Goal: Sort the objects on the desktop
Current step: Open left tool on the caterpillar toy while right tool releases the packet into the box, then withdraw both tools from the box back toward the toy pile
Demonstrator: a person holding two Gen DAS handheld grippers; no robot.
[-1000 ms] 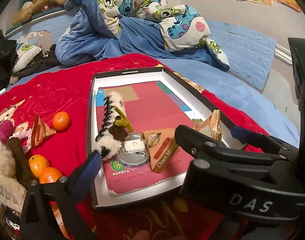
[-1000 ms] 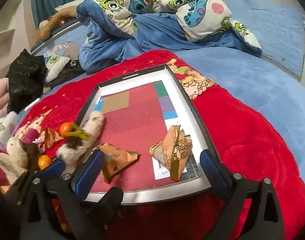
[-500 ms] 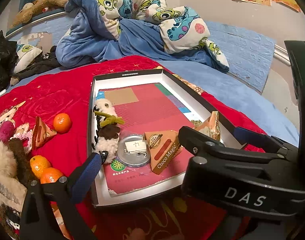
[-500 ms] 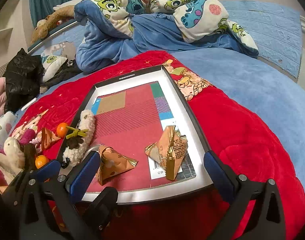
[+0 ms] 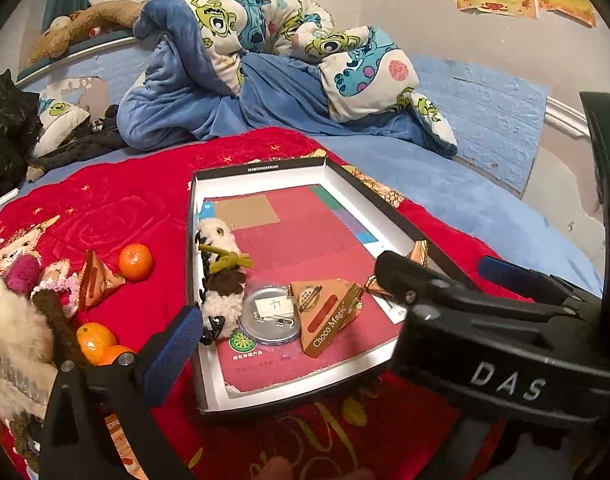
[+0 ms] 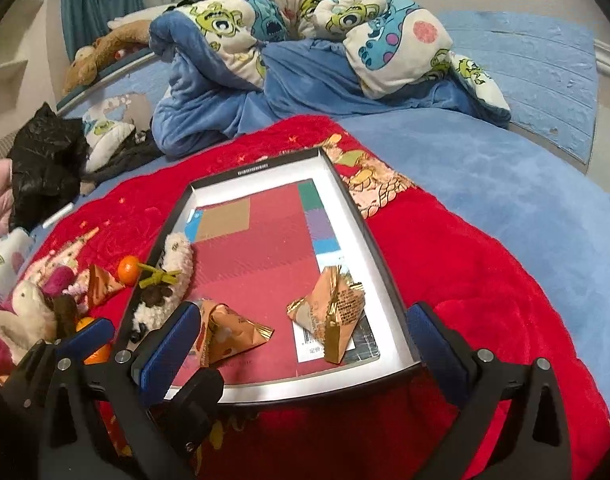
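Left tool (image 5: 337,304) view alone shows the round badge (image 5: 271,314).

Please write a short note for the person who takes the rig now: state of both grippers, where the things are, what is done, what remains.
Left gripper: open, empty, near the box's front-left corner.
Right gripper: open, empty, over the box's near edge.
In the box: plush sheep along the left wall, round badge, two snack packets.
Left outside on the red blanket: one snack packet, three oranges, plush toys.
Whether those go in, I cannot tell.
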